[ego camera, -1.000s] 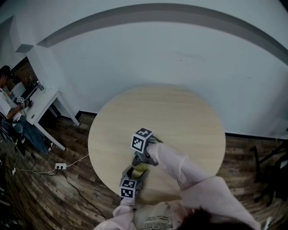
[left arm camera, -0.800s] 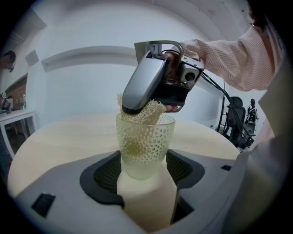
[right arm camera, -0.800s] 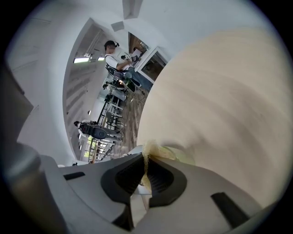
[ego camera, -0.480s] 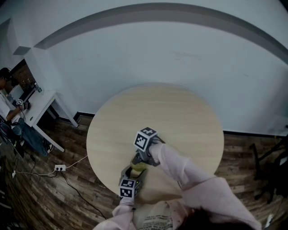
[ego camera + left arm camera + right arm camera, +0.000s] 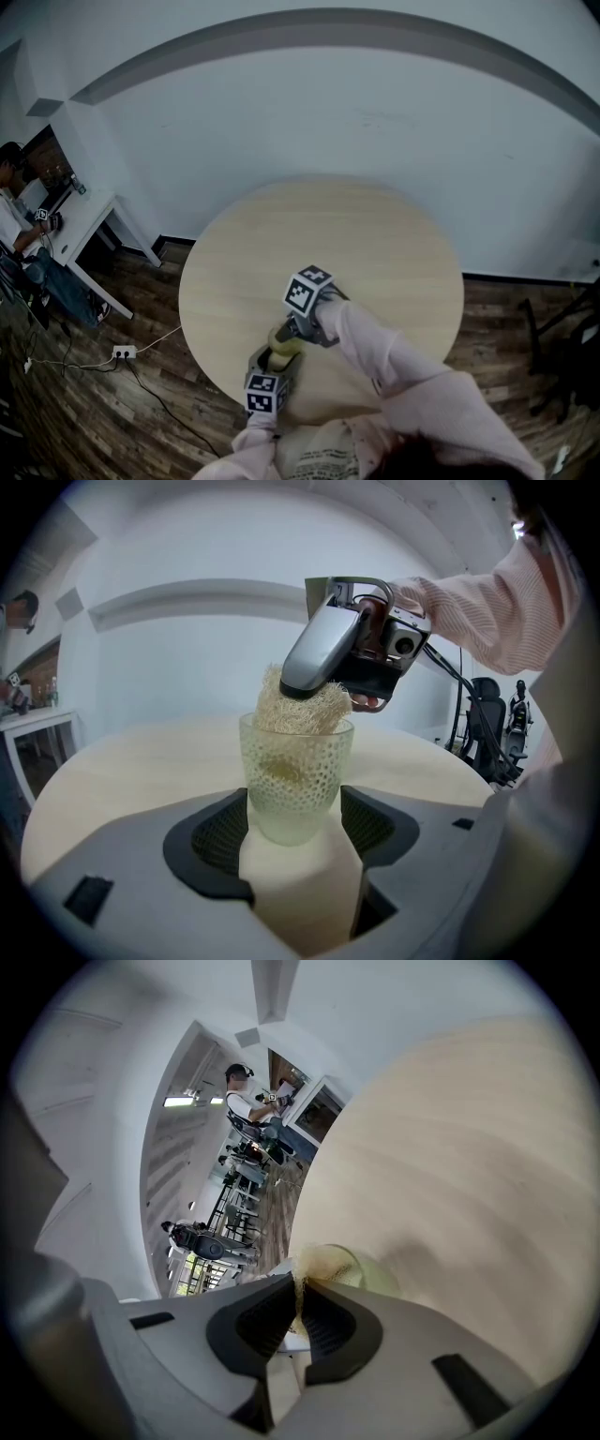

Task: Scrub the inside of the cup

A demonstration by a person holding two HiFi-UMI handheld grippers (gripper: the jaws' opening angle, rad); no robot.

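Note:
A pale green, dimpled glass cup [image 5: 295, 780] stands upright between the pads of my left gripper [image 5: 298, 822], which is shut on its lower half. A tan loofah sponge [image 5: 302, 710] sticks out of the cup's mouth, pinched by my right gripper [image 5: 319, 688], which comes in from above. In the right gripper view, the jaws [image 5: 298, 1309] are shut on the sponge [image 5: 302, 1283], with the cup's rim [image 5: 361, 1269] just beyond. From the head view, both grippers meet at the cup [image 5: 284, 349] near the round table's front edge, the left gripper [image 5: 277, 364] below and the right gripper [image 5: 292, 334] above.
The round wooden table [image 5: 375, 244] bears nothing else. On the wooden floor to the left lies a power strip [image 5: 124, 349] with cables. A white desk [image 5: 80, 220] with a seated person stands far left. A dark chair [image 5: 562, 366] is at the right.
My right gripper has tilted a little over the cup, with the sponge still in it. The left gripper and the cup have stayed in place.

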